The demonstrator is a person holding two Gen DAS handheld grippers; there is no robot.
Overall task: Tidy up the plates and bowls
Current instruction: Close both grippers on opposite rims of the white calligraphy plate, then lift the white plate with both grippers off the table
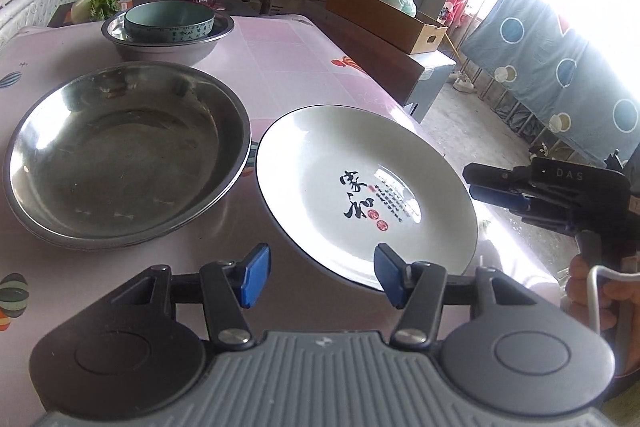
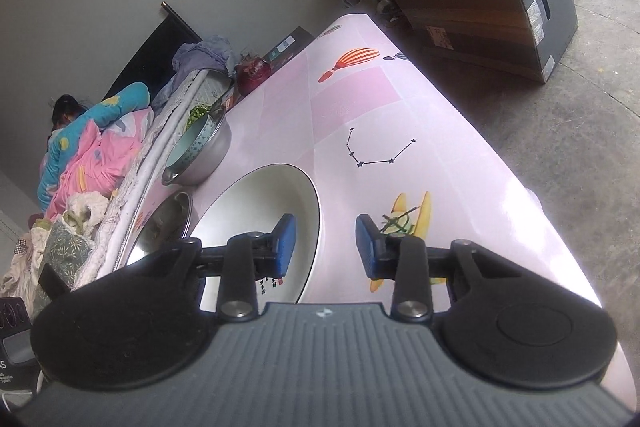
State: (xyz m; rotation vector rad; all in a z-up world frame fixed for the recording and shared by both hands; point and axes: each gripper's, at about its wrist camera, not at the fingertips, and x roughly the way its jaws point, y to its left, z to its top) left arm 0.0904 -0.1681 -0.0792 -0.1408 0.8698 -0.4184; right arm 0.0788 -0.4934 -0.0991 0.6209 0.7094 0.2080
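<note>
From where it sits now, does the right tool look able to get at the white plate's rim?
Probably yes. The right tool is open and straddles the white plate at its near rim, with nothing between them. The steel basin lies on the plate's far side.

A white plate (image 1: pixel 366 193) with black calligraphy lies beside a steel dish (image 1: pixel 124 151), a teal bowl (image 1: pixel 168 21) nested in a steel basin (image 1: pixel 168 45) behind.

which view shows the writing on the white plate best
Left wrist view: the white plate lies face up, black calligraphy and red seals fully visible. The right wrist view shows it edge-on, with only a few characters visible beside the gripper finger.
</note>
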